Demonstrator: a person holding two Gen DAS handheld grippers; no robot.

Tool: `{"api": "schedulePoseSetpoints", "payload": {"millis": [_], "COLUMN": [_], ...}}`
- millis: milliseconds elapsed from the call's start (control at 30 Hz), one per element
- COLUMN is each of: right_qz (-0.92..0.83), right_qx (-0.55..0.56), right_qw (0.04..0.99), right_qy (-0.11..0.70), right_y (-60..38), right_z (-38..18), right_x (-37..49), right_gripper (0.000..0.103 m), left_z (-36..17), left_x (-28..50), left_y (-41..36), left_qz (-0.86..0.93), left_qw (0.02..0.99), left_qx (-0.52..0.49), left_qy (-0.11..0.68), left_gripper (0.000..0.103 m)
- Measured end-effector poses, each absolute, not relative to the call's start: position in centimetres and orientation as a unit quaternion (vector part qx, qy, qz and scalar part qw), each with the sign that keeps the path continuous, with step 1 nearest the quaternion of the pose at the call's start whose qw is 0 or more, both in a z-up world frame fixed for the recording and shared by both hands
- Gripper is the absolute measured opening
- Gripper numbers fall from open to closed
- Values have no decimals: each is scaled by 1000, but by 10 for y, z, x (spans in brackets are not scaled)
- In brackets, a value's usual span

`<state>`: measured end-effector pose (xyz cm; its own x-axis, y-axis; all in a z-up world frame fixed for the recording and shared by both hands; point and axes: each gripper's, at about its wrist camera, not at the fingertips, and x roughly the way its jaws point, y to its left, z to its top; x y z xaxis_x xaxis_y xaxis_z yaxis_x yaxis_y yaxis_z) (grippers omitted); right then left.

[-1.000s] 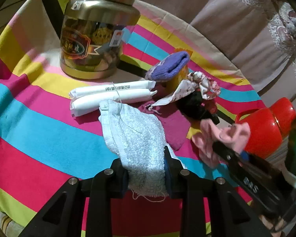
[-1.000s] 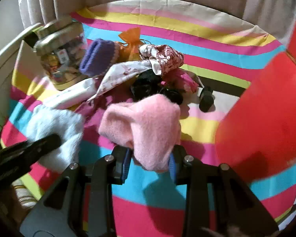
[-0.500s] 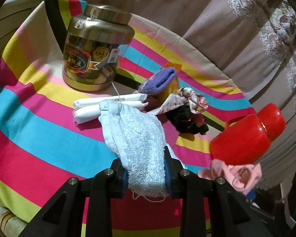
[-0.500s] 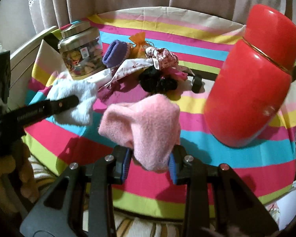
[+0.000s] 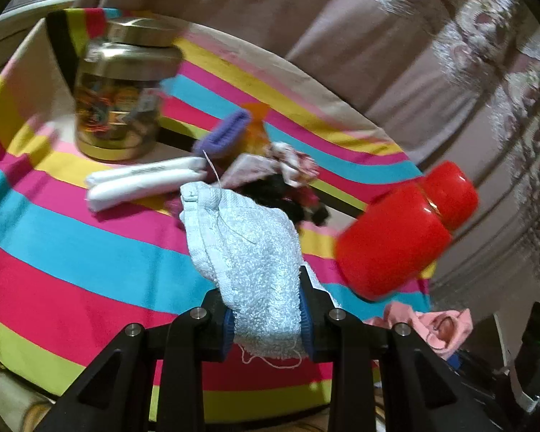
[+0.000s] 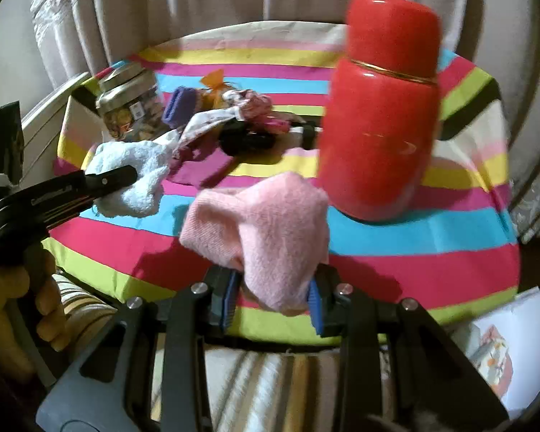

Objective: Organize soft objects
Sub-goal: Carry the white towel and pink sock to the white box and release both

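Each gripper was clamped on a cloth, the left gripper [image 5: 266, 318] on a white towel [image 5: 248, 241] and the right gripper [image 6: 274, 300] on a pink towel [image 6: 270, 223], both held clear of the striped table [image 6: 432, 223], probably to carry them apart from the pile.

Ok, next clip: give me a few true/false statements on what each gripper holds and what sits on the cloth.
1. The left gripper grips a white towel. True.
2. The right gripper is open. False: it is shut on a pink cloth.
3. The red jar lies on its side. False: it stands upright.
4. The gold-lidded jar has its lid on. True.
5. A purple sock lies among the piled items. True.
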<state>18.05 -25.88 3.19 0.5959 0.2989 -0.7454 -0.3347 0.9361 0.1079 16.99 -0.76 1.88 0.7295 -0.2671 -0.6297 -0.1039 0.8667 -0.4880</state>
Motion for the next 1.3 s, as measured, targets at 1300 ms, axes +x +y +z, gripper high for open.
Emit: {"api": "schedulePoseSetpoints", "payload": {"millis": [1300], "right_qz": [-83], "right_qx": [77], "right_qw": [894], "right_qy": [433], "right_y": [-558], "right_z": [51], "right_x": [72], "right_gripper": [41], "left_z": [33], "left_x": [93], "left_y": [-340], "left_qz": [-403], "left_qw": [758], "left_qx": [-104], "left_qy": [502], "left_gripper": [39]}}
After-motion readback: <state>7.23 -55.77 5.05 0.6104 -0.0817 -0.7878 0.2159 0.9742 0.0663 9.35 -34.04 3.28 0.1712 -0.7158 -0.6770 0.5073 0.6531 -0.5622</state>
